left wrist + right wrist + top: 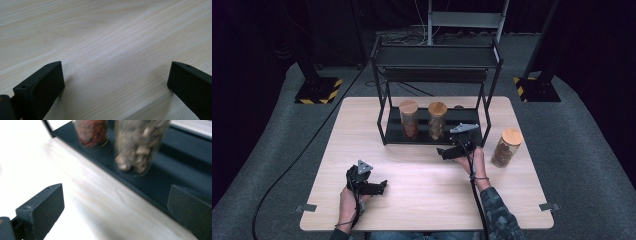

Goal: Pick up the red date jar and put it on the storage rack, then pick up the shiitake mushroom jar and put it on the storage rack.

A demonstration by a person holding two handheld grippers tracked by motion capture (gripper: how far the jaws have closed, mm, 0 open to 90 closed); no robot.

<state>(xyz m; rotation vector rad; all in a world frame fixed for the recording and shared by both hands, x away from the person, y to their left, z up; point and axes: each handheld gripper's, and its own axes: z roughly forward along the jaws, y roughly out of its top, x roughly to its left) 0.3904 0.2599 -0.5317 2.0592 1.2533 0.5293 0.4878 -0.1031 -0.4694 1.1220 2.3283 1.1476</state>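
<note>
Two glass jars with wooden lids stand side by side on the bottom shelf of a black metal rack [484, 60]: a jar of red contents [409, 119] [92, 131] and a jar of pale brown pieces [437, 121] [138, 145]. A third jar [506, 148] with a wooden lid stands on the table right of the rack. My right gripper [446, 153] [115, 207] is open just in front of the rack's lower shelf, its jaws wide apart with nothing between them. My left gripper [382, 186] [115, 85] is open over bare wood near the front left.
The light wooden table [412, 200] has bare room across its middle and front. The rack has an upper shelf with nothing on it. A small dark object [459, 106] sits behind the jars. Black cables [297, 160] trail on the grey floor.
</note>
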